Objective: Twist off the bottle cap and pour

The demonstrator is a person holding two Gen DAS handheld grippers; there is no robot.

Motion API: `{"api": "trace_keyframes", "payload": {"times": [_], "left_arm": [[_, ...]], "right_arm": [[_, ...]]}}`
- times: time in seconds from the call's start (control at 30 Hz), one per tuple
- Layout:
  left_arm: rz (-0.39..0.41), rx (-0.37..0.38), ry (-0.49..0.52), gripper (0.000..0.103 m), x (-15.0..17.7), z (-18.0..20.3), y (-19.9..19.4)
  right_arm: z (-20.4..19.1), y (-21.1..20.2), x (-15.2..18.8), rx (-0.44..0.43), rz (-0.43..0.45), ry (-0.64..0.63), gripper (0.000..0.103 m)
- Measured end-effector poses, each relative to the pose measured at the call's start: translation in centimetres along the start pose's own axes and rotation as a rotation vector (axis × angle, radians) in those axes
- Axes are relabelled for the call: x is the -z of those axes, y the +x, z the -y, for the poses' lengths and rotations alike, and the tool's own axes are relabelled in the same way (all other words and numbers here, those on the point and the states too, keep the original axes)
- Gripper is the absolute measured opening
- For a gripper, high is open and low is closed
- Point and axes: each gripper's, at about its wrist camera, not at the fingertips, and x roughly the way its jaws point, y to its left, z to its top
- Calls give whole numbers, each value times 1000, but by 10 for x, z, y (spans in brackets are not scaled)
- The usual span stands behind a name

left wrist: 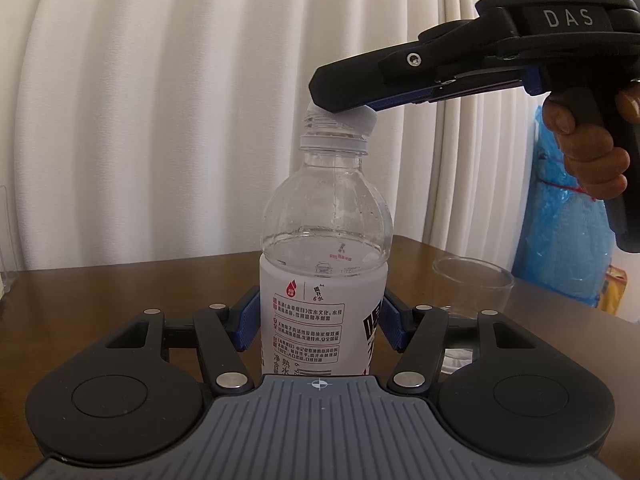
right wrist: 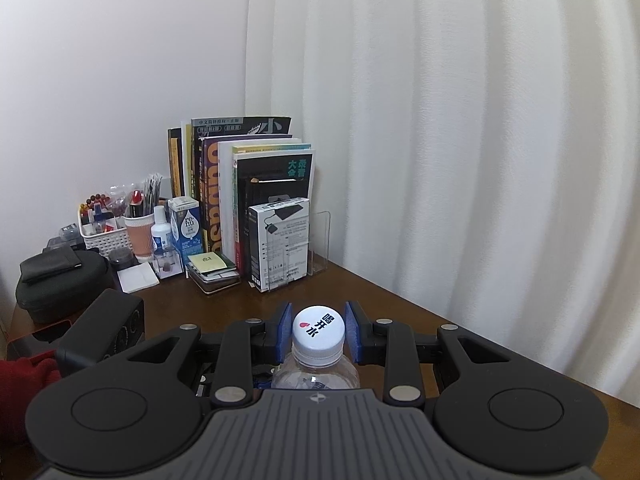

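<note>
Clear plastic, the bottle [left wrist: 324, 248] stands near the middle of the wooden table [left wrist: 120, 292], the left gripper [left wrist: 320, 320] clamped on its label. The right gripper [right wrist: 318, 330] pinches the white cap [right wrist: 318, 332], which sits tilted on the neck. I judge the cap nearly free: lift straight up, keep the bottle steady. A clear cup [left wrist: 472, 284] waits just beside, toward the right edge; books [right wrist: 244, 184] crowd the far corner.

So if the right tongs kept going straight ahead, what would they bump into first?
Past the cap they hold, the brown table looks free; the white box standing by the books would probably come first, though depth is hard to judge.
</note>
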Motion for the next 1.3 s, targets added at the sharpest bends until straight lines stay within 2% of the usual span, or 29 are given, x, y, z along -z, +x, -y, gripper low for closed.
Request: {"api": "trace_keyframes", "payload": {"times": [1.1,1.3], "left_arm": [[-3,-8,3,60,2,0,0],[-5,-8,3,60,2,0,0]], "right_arm": [[0,1,5,-7,6,-4,33],[-4,-1,8,-1,9,-16,37]]}}
